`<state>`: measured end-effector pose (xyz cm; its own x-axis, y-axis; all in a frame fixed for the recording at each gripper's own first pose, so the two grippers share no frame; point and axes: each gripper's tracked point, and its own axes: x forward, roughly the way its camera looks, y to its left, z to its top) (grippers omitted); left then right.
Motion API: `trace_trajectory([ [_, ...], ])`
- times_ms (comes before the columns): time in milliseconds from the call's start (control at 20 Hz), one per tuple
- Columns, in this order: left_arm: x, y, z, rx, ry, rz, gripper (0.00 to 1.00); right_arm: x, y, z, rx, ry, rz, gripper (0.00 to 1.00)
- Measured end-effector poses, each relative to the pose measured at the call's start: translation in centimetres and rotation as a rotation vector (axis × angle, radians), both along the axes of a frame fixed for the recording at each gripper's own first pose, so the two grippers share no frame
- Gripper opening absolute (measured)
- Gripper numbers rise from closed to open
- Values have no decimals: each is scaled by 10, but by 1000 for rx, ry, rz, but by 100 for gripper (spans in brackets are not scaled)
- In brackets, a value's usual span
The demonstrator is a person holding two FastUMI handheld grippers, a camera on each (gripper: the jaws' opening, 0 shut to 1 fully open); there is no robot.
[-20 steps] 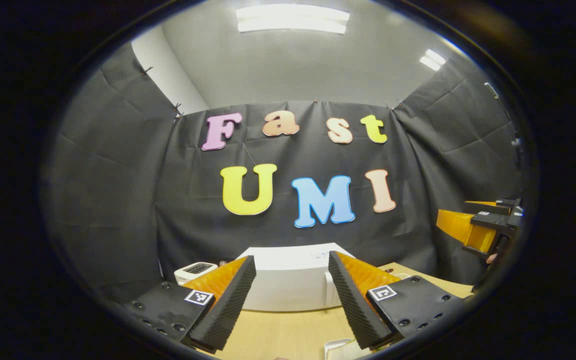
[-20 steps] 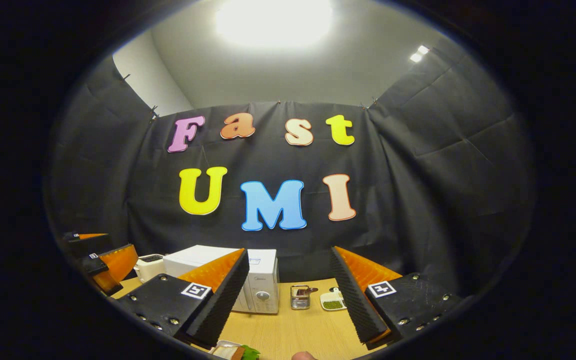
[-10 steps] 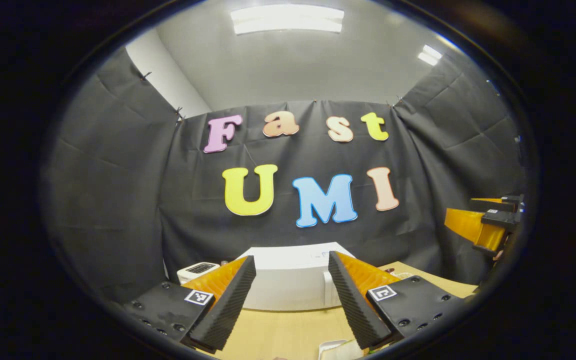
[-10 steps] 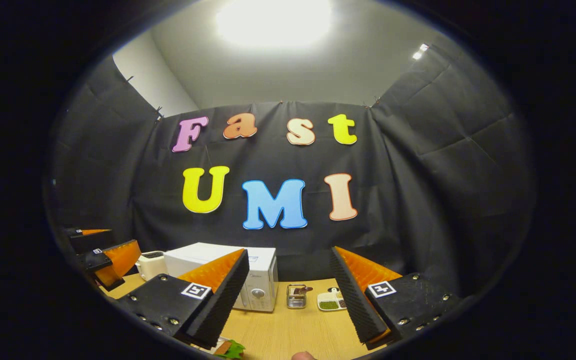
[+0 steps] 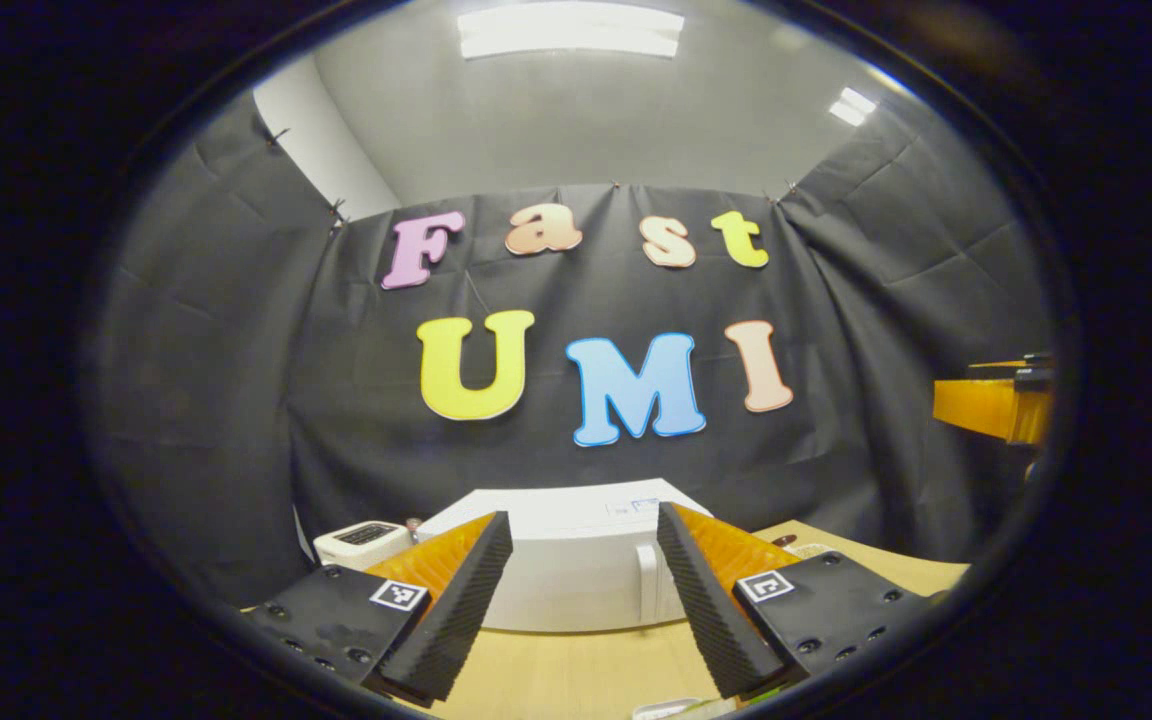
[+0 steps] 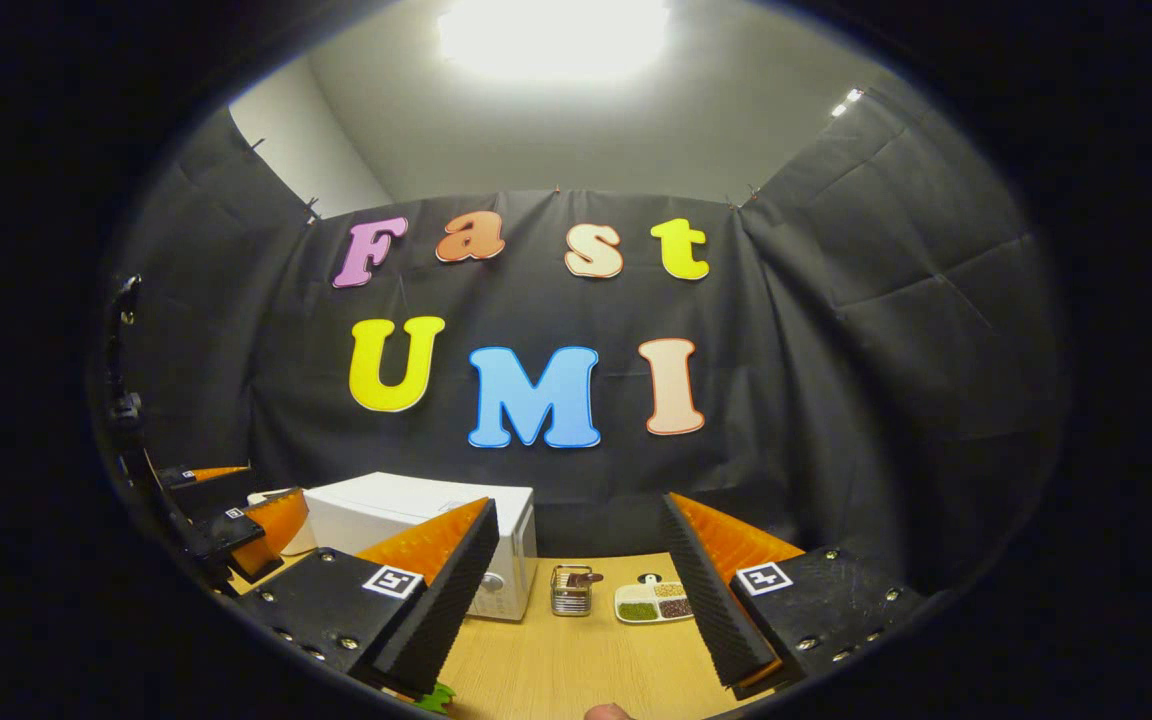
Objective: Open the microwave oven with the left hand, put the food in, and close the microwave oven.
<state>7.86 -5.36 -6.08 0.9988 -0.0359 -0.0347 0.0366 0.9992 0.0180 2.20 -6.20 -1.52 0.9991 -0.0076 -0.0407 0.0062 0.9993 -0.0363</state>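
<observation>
Standing at the far left of the wooden table [image 5: 576, 670] in the left gripper view is a small white toaster [image 5: 364, 543], just beside the white microwave oven [image 5: 561, 575], whose door looks closed with its upright handle [image 5: 646, 590] near the right edge of the front. The left gripper [image 5: 584, 600] hovers before the oven with its ridged black fingers [image 5: 456, 610] spread wide and nothing between them. At the far right edge of that view an orange part of the right gripper [image 5: 991, 408] hangs in the air. In the right gripper view the left gripper [image 6: 236, 520] sits low at the left, near the oven [image 6: 406, 515]; next come a small metal rack [image 6: 568, 592] and a white dish with compartments [image 6: 651, 603], both well apart from the oven's front. The right gripper [image 6: 584, 600] is wide apart too, holding nothing. A bit of green food [image 6: 433, 697] peeks in at the bottom edge beneath its left finger; what it is I cannot tell.
</observation>
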Motion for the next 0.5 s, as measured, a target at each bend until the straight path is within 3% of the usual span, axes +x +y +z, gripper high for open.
trace_trajectory([
  [250, 64, -7, -41, -12, 34, -89, 93, 9, -5, 0, -3, 2, -132, 98],
  [400, 95, -16, -72, -12, 66, -129, 93, 7, -10, -2, -29, 14, -210, 98],
  [450, 105, -18, -82, -1, 68, -127, 100, 4, -12, -1, -38, 15, -236, 98],
  [500, 113, -19, -91, 9, 73, -132, 93, 1, -15, 0, -44, 13, -265, 98],
])
